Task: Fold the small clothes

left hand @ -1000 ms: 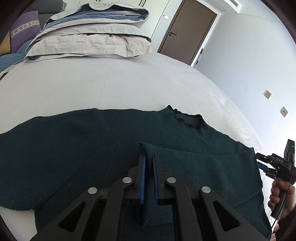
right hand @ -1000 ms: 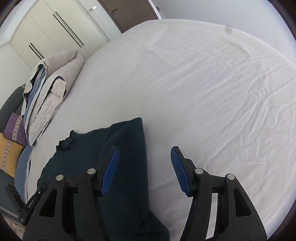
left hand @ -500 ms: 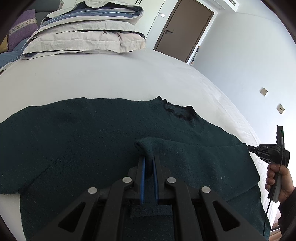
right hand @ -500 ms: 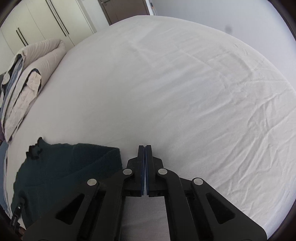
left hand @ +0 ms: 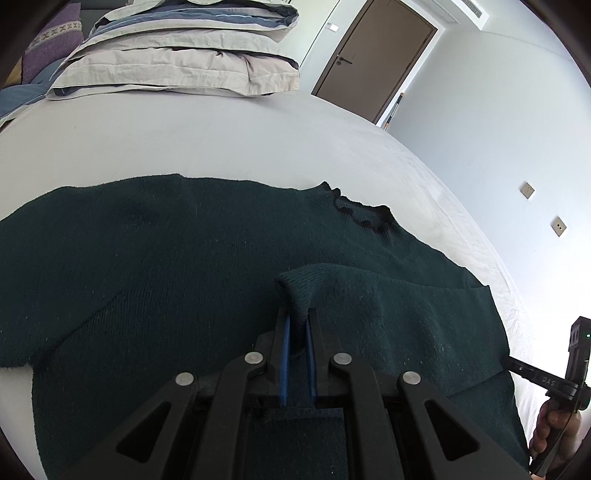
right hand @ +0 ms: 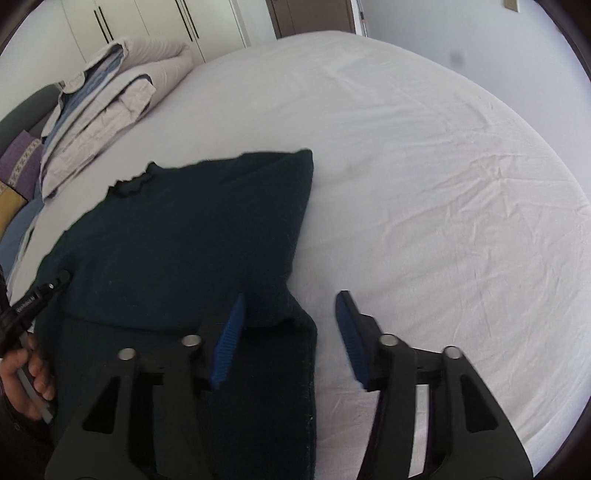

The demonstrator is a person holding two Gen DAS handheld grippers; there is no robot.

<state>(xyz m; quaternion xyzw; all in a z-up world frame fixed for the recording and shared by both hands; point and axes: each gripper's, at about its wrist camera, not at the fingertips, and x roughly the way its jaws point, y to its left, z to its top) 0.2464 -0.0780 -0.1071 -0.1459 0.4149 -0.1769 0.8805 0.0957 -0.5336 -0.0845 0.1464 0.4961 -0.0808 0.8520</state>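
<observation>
A dark green knit sweater (left hand: 166,251) lies flat on the white bed sheet (right hand: 443,177), its frilled collar (left hand: 362,214) at the far side. One sleeve is folded across the body, and my left gripper (left hand: 297,319) is shut on its cuff (left hand: 299,288), lifting it slightly. In the right wrist view the sweater (right hand: 184,240) fills the left half. My right gripper (right hand: 291,298) hovers over its near right edge with jaws opening. The fabric edge lies below the gap, and the pads press on nothing. The left gripper (right hand: 61,277) shows at the left border, held by a hand (right hand: 33,373).
A folded beige and blue duvet (left hand: 184,55) is stacked at the head of the bed, with purple and yellow cushions (right hand: 18,173) beside it. A brown door (left hand: 373,62) and white wardrobe doors (right hand: 155,22) stand beyond. Bare sheet stretches right of the sweater.
The right gripper, shut over bare sheet half a second ago, has swung left over the sweater's edge and its jaws have parted. The left gripper keeps its hold on the cuff.
</observation>
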